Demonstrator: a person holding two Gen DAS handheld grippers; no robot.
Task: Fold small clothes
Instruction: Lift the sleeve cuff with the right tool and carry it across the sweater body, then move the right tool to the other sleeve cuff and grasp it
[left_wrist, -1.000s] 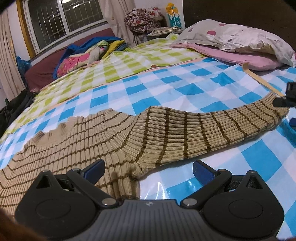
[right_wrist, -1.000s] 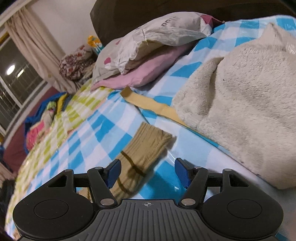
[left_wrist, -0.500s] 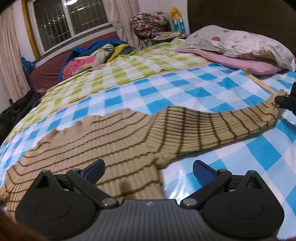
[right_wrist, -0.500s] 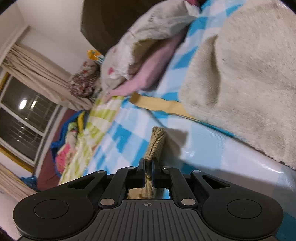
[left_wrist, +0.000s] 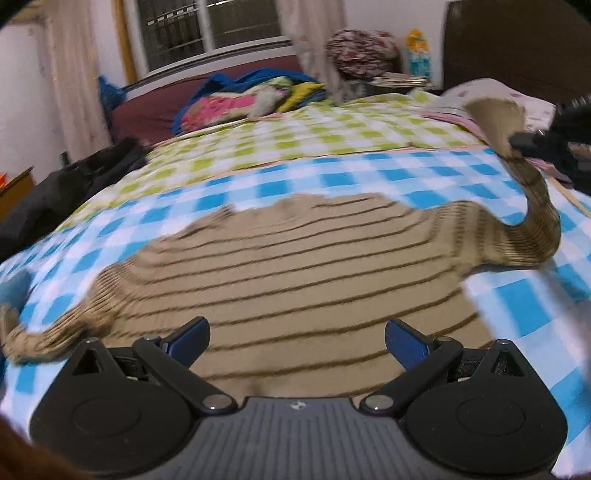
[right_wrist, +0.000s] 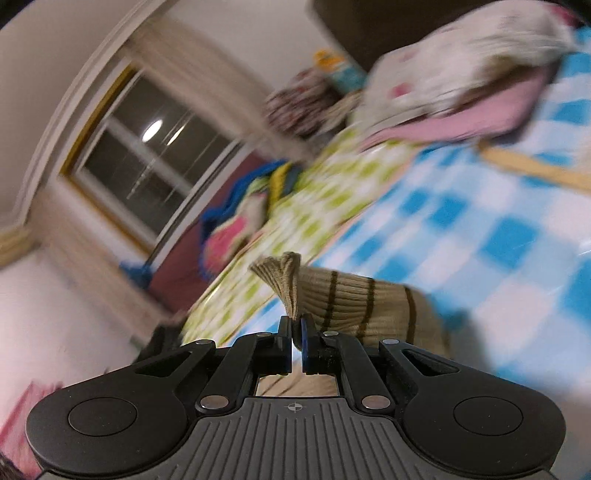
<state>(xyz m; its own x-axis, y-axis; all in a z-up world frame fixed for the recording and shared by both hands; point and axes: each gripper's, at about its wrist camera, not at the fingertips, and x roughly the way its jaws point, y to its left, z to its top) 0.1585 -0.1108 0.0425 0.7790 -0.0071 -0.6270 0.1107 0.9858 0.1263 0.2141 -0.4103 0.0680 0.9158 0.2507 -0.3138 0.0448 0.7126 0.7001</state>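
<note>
A tan ribbed sweater with thin brown stripes (left_wrist: 295, 266) lies flat on the blue-and-white checked sheet (left_wrist: 369, 177). My left gripper (left_wrist: 297, 336) is open and empty, low over the sweater's body. My right gripper (right_wrist: 294, 328) is shut on the cuff of the sweater's sleeve (right_wrist: 284, 273) and holds it up off the bed. In the left wrist view the right gripper (left_wrist: 517, 140) shows at the right edge with the cuff (left_wrist: 495, 114) fanned above it and the sleeve (left_wrist: 535, 221) bent in a raised loop.
A green checked sheet (left_wrist: 314, 140) covers the far half of the bed. Pillows (right_wrist: 461, 85) lie at the headboard, a pile of bright clothes (left_wrist: 251, 99) under the window, a dark bag (left_wrist: 66, 184) at the left edge. A yellow strap (right_wrist: 535, 166) lies near the pillows.
My right gripper, shut on the cuff, has lifted it and carried it up and inward, bending the sleeve. My left gripper has shifted over the sweater's body, still open.
</note>
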